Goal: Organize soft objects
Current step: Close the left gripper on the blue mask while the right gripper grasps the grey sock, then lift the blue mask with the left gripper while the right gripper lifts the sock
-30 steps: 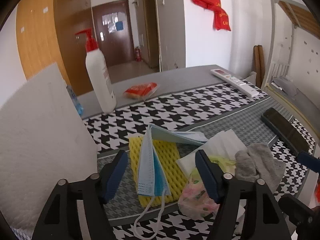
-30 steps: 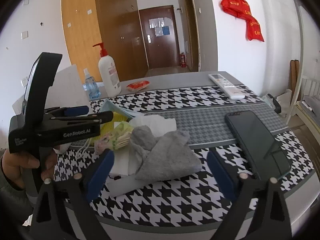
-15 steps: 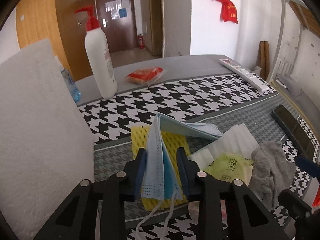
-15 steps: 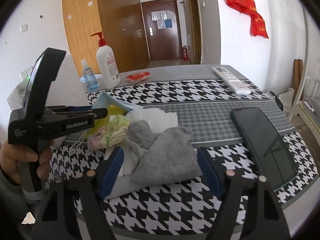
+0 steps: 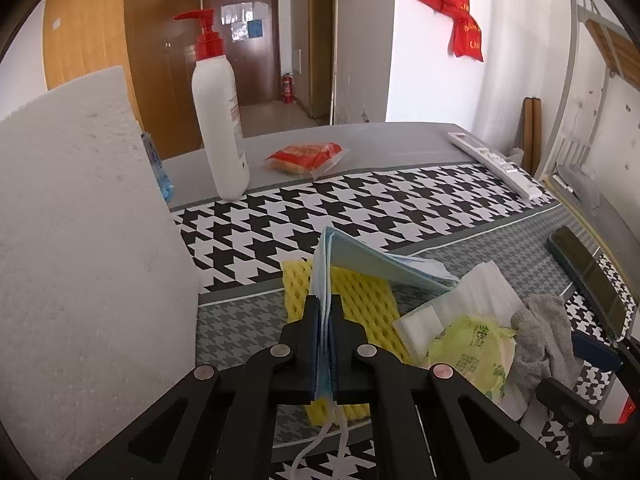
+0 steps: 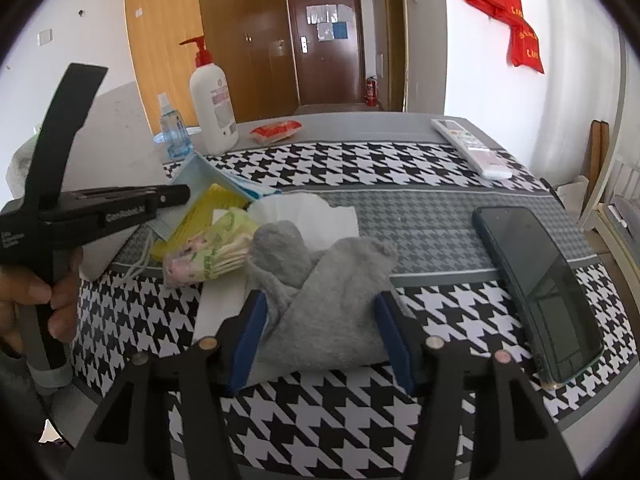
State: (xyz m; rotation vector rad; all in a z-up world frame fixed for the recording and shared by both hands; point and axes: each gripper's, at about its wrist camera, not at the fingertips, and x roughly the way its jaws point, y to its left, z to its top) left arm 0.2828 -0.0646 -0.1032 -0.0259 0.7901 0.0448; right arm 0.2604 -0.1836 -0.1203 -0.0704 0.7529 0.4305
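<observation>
Houndstooth desk (image 6: 360, 408) carries the soft pile: left tongs (image 5: 325, 308) pinch the blue mask (image 5: 360, 264) upright over yellow foam (image 5: 360, 300); right tongs (image 6: 320, 316) stand spread, straddling the grey sock (image 6: 336, 296) dead ahead

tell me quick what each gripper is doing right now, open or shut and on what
Left gripper: shut on the blue face mask.
Right gripper: open, its fingers on either side of the grey sock, not clamped.
</observation>
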